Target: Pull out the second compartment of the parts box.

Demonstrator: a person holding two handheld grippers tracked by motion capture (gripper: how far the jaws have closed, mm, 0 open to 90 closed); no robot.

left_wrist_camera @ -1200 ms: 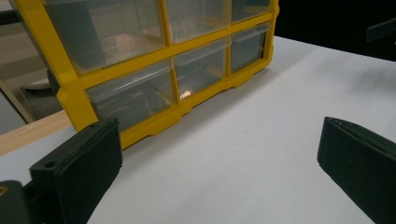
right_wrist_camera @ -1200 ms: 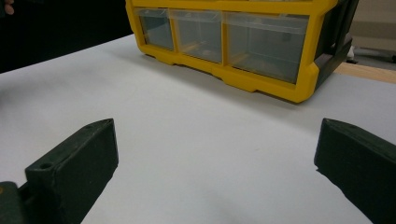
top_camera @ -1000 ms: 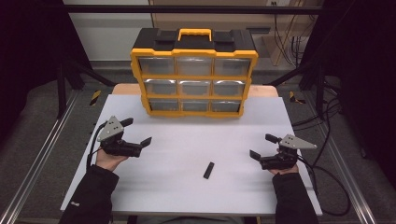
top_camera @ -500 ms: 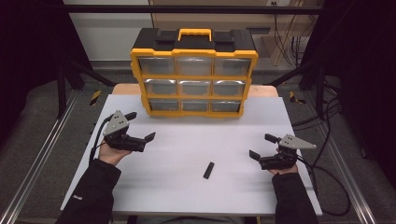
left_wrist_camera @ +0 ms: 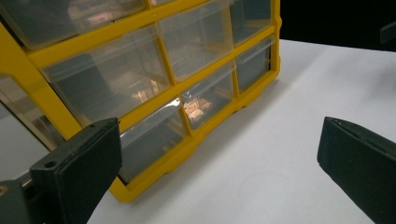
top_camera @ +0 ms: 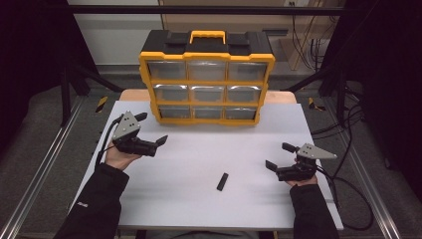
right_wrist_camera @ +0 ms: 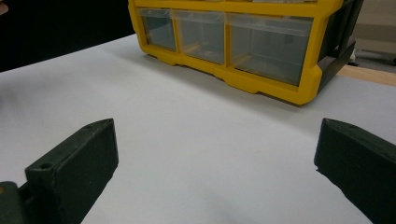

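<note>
left gripper [top_camera: 158,133] jaws wide apart, empty, right gripper [top_camera: 276,157] likewise

In front of the drawer cabinet [top_camera: 206,79] the white table [top_camera: 199,149] is left open — interrupted by a small black piece [top_camera: 222,181] well in front.

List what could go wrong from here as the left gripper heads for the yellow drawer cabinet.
1. The left gripper, jaws wide open, faces the bottom-left clear plastic drawer; its smooth front may let the jaws slip.
2. The yellow and black plastic drawer cabinet stands upright, unbraced, on the white table; pulling a drawer might drag or tip it.
3. The small black bar lies loose mid-table, where a forearm might knock it.
</note>
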